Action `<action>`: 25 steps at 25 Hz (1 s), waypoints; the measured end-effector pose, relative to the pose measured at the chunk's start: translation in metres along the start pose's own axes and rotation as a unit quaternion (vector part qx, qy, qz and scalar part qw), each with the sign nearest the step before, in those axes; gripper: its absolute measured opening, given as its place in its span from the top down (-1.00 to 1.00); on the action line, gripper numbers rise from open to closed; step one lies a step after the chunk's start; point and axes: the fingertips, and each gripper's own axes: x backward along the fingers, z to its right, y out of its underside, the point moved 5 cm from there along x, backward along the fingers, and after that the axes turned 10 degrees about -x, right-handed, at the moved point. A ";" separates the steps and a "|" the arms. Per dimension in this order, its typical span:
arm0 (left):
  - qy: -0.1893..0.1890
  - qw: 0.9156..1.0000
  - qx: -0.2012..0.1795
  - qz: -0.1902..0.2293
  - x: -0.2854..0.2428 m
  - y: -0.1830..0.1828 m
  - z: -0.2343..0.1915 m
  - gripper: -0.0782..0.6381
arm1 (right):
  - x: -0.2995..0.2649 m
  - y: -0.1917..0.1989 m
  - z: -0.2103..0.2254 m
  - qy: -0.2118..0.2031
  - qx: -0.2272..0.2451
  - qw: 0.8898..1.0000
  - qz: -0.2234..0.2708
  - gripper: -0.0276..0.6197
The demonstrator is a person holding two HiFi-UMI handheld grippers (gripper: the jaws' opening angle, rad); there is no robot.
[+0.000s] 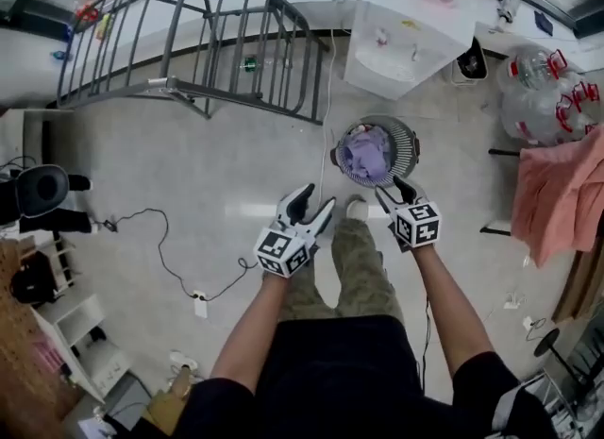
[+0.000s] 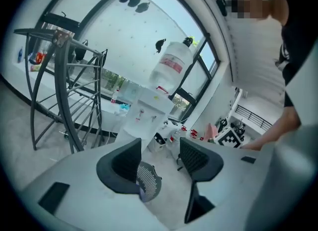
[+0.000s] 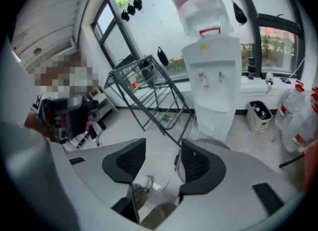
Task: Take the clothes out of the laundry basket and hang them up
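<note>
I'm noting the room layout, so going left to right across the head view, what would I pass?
black object at the left edge → white power strip → left gripper → laundry basket → pink cloth

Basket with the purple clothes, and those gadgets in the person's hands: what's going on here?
A person stands over the basket, with the left tongs and right tongs held near it. Both are open and empty. The purple clothes lie in the basket, and the rack beyond holds nothing.
</note>
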 end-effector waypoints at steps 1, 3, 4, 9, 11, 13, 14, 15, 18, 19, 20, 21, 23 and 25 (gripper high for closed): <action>-0.002 1.000 -0.003 -0.003 -0.012 0.008 -0.002 0.15 | -0.017 0.003 0.010 -0.003 0.009 1.000 -0.005 0.27; -0.004 1.000 -0.010 -0.011 -0.027 0.030 -0.002 0.15 | -0.043 0.017 0.030 -0.003 0.021 1.000 -0.009 0.27; -0.005 1.000 -0.009 -0.015 -0.031 0.042 -0.002 0.15 | -0.056 0.029 0.039 -0.001 0.028 0.999 -0.016 0.27; -0.006 0.999 0.027 -0.033 -0.039 0.097 -0.013 0.15 | -0.125 0.086 0.068 -0.010 0.067 0.992 -0.106 0.27; -0.014 0.998 0.042 -0.033 -0.041 0.112 -0.024 0.15 | -0.151 0.104 0.075 -0.021 0.089 0.987 -0.131 0.27; -0.016 0.998 0.053 -0.027 -0.046 0.127 -0.037 0.15 | -0.178 0.123 0.088 -0.025 0.104 0.983 -0.152 0.28; -0.016 0.998 0.057 -0.025 -0.049 0.136 -0.043 0.15 | -0.192 0.132 0.096 -0.025 0.109 0.980 -0.163 0.28; -0.016 0.998 0.060 -0.025 -0.053 0.145 -0.049 0.15 | -0.206 0.142 0.104 -0.025 0.114 0.977 -0.176 0.28; -0.007 0.998 0.064 -0.024 -0.067 0.168 -0.064 0.15 | -0.246 0.171 0.137 -0.028 0.141 0.966 -0.217 0.28; -0.002 0.998 0.064 -0.022 -0.075 0.175 -0.069 0.15 | -0.258 0.178 0.150 -0.028 0.150 0.962 -0.228 0.28; 0.001 0.998 0.064 -0.020 -0.082 0.181 -0.074 0.15 | -0.269 0.184 0.161 -0.027 0.156 0.958 -0.238 0.28; 0.003 0.998 0.065 -0.018 -0.089 0.187 -0.079 0.15 | -0.279 0.192 0.170 -0.028 0.161 0.955 -0.248 0.28; 0.005 0.997 0.070 -0.016 -0.099 0.201 -0.086 0.15 | -0.297 0.210 0.179 -0.036 0.168 0.949 -0.265 0.28; 0.014 0.997 0.074 -0.021 -0.108 0.214 -0.091 0.15 | -0.312 0.227 0.182 -0.048 0.169 0.945 -0.277 0.28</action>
